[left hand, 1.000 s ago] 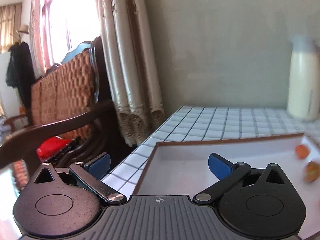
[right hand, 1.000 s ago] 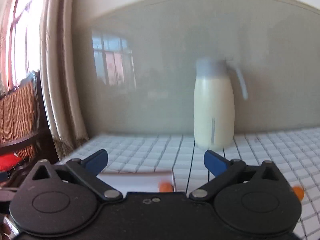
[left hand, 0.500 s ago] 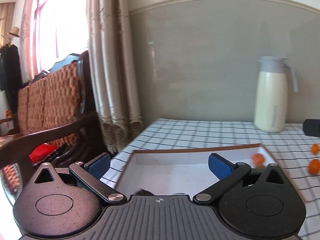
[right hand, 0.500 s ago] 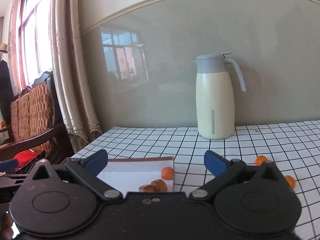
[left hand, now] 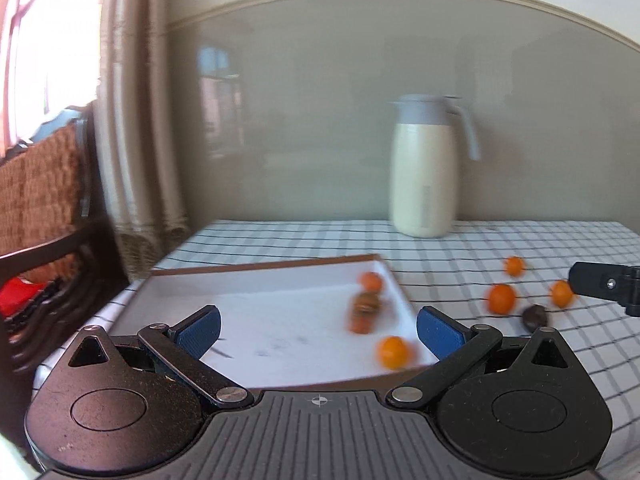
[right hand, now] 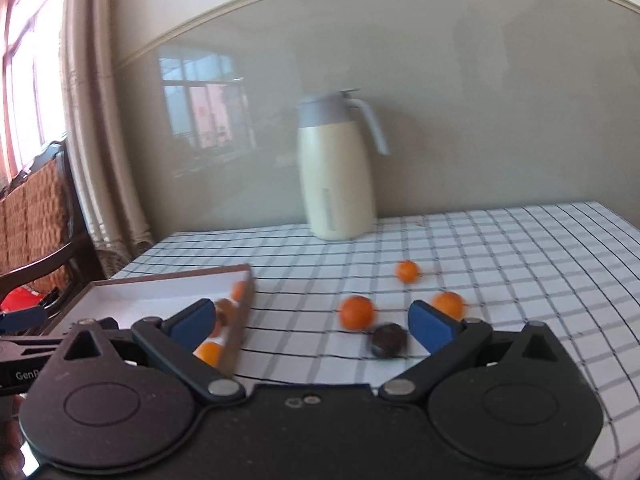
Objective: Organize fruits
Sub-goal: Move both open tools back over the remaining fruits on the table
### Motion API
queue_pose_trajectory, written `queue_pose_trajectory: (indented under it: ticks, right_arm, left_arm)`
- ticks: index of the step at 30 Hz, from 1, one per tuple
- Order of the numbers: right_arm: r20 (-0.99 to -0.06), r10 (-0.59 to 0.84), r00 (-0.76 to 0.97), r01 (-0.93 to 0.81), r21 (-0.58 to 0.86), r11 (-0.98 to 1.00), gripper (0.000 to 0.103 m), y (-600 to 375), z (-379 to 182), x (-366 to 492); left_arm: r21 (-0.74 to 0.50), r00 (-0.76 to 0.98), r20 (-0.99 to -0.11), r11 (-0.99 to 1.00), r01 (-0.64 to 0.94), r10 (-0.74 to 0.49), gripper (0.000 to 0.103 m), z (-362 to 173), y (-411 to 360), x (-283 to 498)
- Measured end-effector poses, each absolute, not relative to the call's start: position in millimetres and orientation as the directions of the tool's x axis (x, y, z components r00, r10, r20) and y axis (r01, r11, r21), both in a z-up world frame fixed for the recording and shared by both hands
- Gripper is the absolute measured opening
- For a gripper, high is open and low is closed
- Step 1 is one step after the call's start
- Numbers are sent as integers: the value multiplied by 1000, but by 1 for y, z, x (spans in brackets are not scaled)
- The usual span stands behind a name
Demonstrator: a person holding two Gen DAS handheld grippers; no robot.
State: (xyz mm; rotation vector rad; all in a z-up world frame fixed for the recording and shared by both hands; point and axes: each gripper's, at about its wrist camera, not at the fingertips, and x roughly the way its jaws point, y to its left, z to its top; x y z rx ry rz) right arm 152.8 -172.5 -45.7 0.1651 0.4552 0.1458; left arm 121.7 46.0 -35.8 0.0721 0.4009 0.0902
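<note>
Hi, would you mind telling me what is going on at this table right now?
A person holds a gripper in each hand, sorting small fruits into a shallow tray. Both the left gripper and the right gripper are open and empty. A few fruits lie in the tray; three orange fruits and a dark fruit sit loose on the checked tablecloth.

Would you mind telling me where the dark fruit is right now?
The dark fruit lies on the checked tablecloth, outside the tray to its right, just in front of an orange fruit and between the open right gripper's fingers in its view.
</note>
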Motion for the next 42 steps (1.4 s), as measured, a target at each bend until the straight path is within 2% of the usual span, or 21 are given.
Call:
queue_pose_trajectory:
  ticks: [3,9,12,23,42]
  right_arm:
    - [-442,131,888,-50,189,981,96,-193,-51,149]
    - [-480,80,874,11,184,983,80,-224,-63,151]
    - [-493,64,868,32,184,982,78,-237,-68,153]
    - [-525,98,845,26,223,974,50,-251,-88,171]
    - [-579,158,800,-49,199,979,50,-205,-111,232]
  left_arm:
    - [87,919,-391,996,-11,45,103,-39,19,124]
    - [88,913,-407,993,84,-41,103,-47,-29,132]
    - [87,907,-415,990,114,-68,103,-52,-48,137]
    - [84,892,-444,988,132,-82,103,-66,-73,165]
    - [87,909,-417,995,48,-8,103,-63,-36,192]
